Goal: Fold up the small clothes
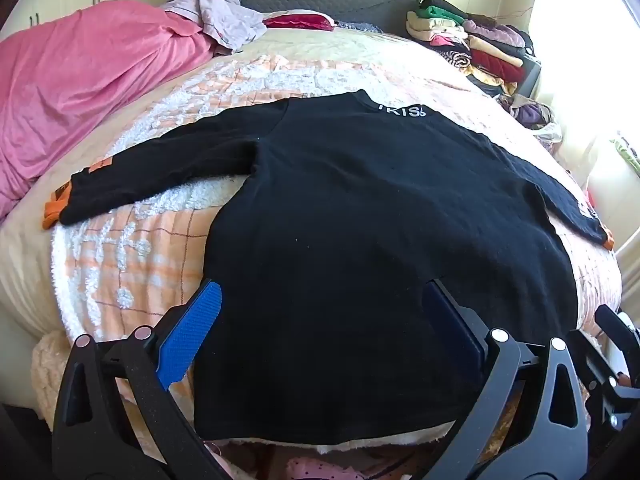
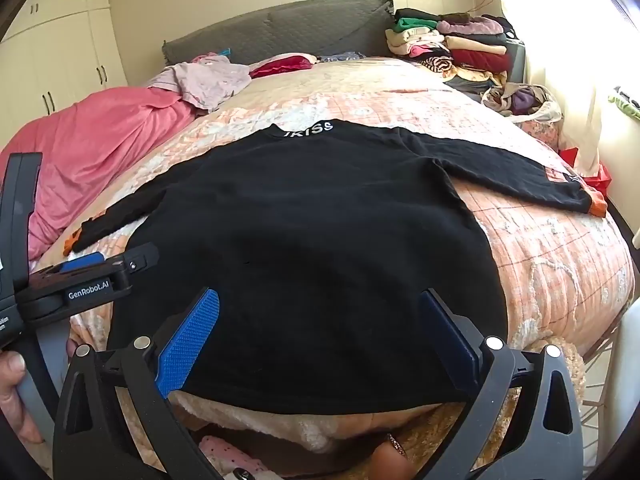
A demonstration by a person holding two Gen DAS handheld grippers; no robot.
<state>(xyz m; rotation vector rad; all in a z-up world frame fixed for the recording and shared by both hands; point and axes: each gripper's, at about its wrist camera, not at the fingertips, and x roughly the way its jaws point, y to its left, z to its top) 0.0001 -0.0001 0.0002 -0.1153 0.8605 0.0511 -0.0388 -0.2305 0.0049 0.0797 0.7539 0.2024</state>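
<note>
black shirt (image 1: 360, 208) flat on bed (image 1: 160, 248), sleeves out, ready for folding. left gripper (image 1: 320, 320) and right gripper (image 2: 320, 320) spread wide, empty, above near hem.

- Daylight poured in from a window (image 2: 568, 8) up and to the right of both grippers, blown out to white glare.
- The black sweater (image 1: 360, 208) read as a near-featureless dark mass ahead of the jaws, its folds lost.
- Both fisheye views bent the bed (image 2: 560, 248) into a dome, with dark vignetted corners.
- Focus was fair; far clothes piles looked soft.
</note>
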